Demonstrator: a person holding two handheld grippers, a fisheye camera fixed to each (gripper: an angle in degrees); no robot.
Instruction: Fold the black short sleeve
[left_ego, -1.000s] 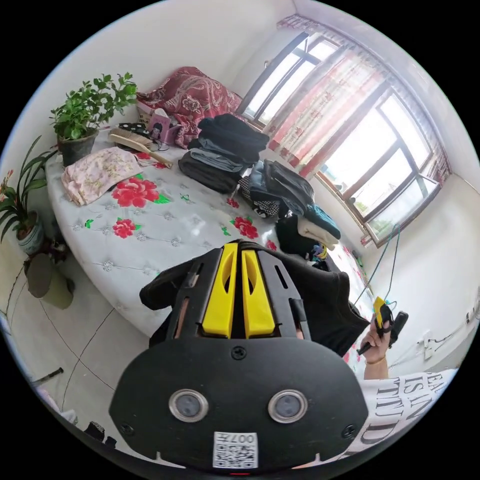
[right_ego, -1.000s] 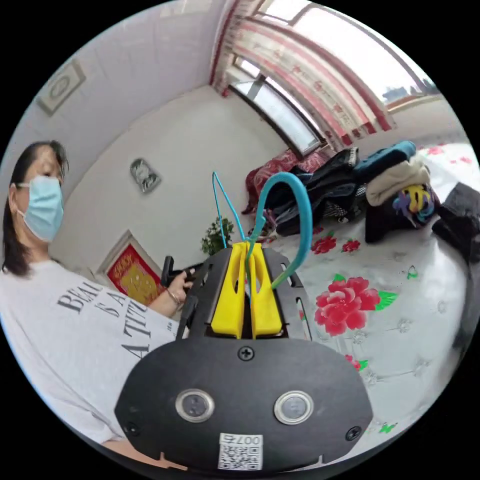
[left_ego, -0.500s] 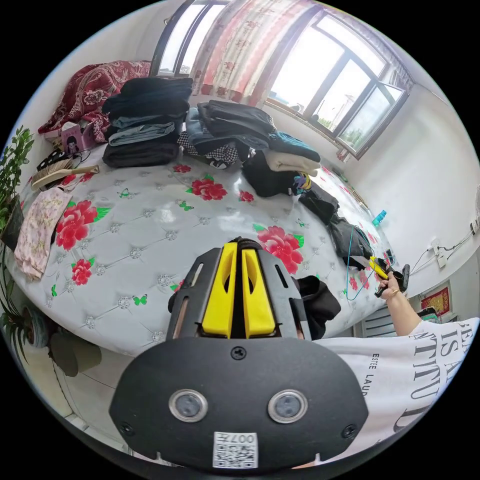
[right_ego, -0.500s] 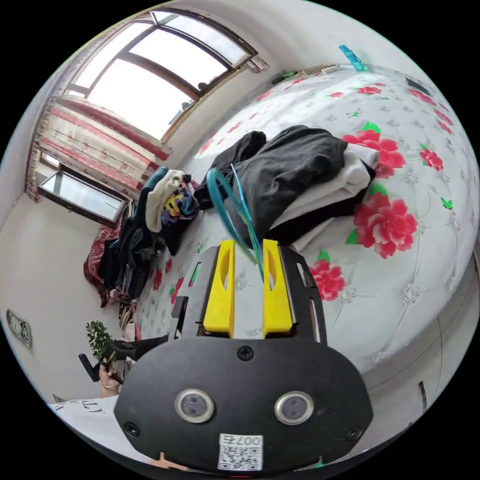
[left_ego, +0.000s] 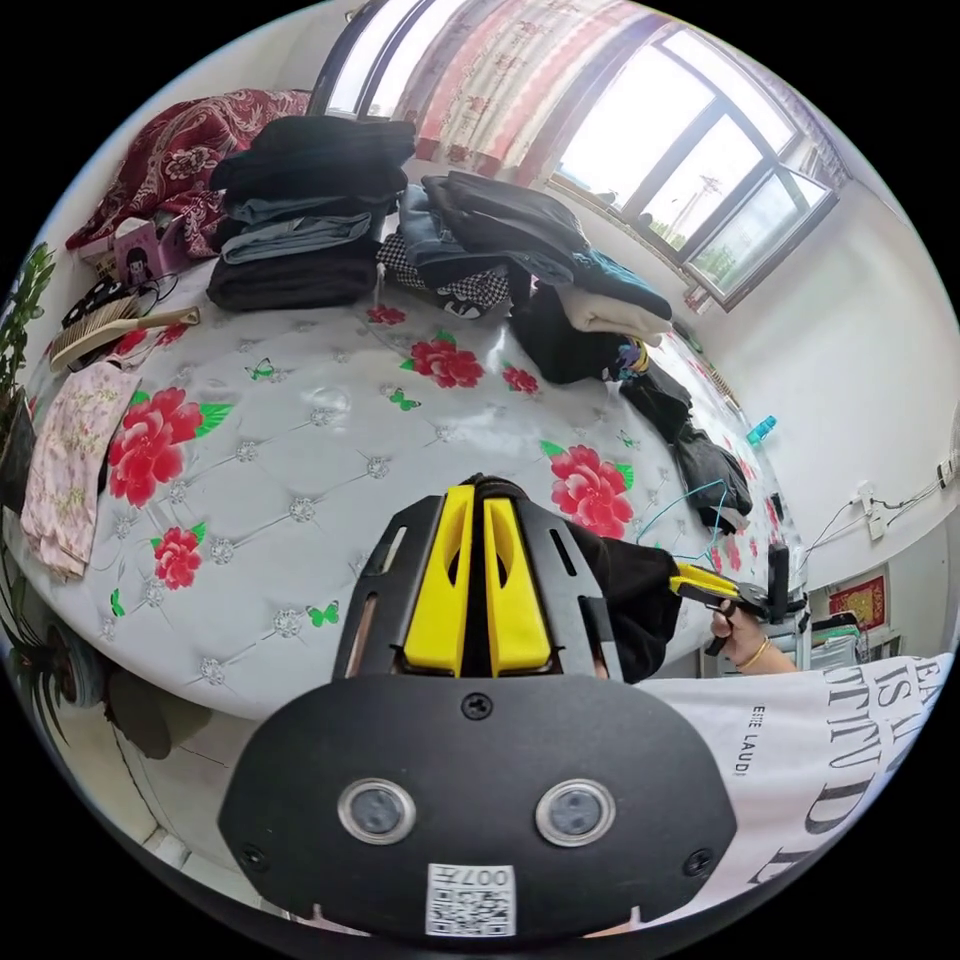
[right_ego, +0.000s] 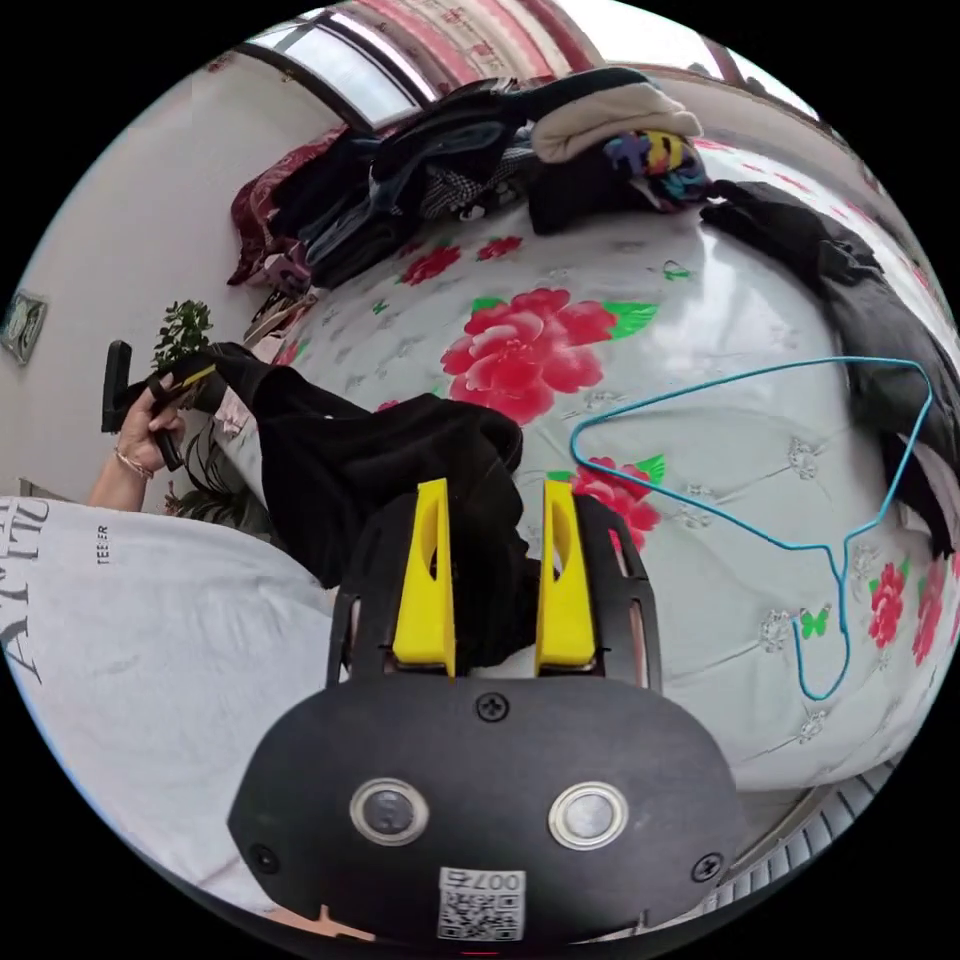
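Observation:
The black short sleeve (right_ego: 380, 450) hangs bunched between my two grippers, above the near edge of the flowered bed (left_ego: 300, 440). My left gripper (left_ego: 478, 495) is shut on one end of it; black cloth (left_ego: 630, 600) trails off to the right of its jaws. In the right gripper view this gripper (right_ego: 185, 385) is at the far left in a hand, with the garment stretching from it. My right gripper (right_ego: 490, 500) is open, and a fold of the black cloth lies between its spread jaws. In the left gripper view it (left_ego: 720, 590) sits at the garment's right end.
A teal wire hanger (right_ego: 760, 450) lies on the mattress to the right. Stacks of folded clothes (left_ego: 300, 220) and a looser heap (left_ego: 540, 250) line the far side. Dark garments (right_ego: 880, 310) lie at the right edge, a pink cloth (left_ego: 70, 450) at the left. The person's white shirt (right_ego: 150, 640) is close.
My right gripper has let go of the teal hanger, which now lies on the bed, and has come over to the black garment with its jaws open. The left stays shut on the cloth.

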